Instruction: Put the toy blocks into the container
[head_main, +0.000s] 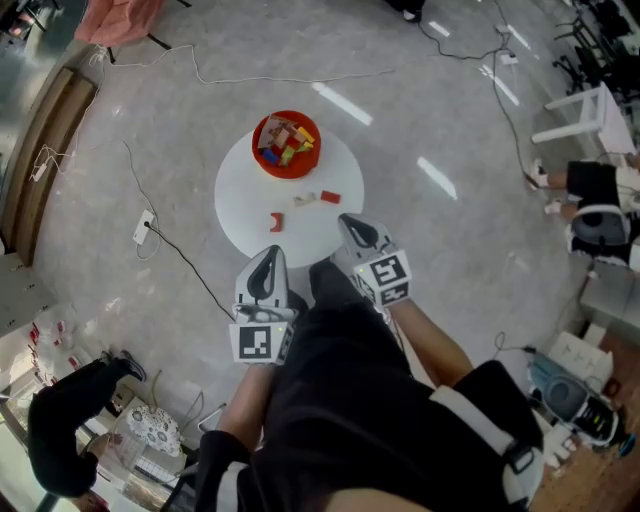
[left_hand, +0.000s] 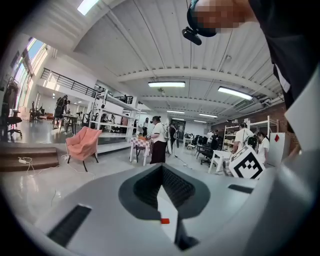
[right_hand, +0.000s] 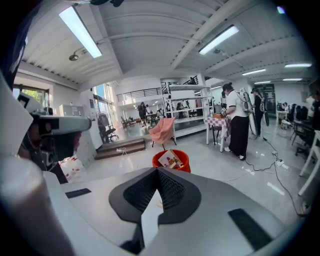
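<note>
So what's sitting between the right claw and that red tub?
In the head view, a red block and a pale block lie on the white table between the right claw and the red tub.

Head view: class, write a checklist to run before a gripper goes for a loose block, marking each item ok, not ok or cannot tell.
1. Container upright on table: ok.
2. All blocks inside: not ok; two red blocks and a tan block lie on the table.
3. Left gripper empty: ok.
4. Right gripper empty: ok.
5. Jaws open to grasp: not ok; both shut.
6. Room left in container: cannot tell.
</note>
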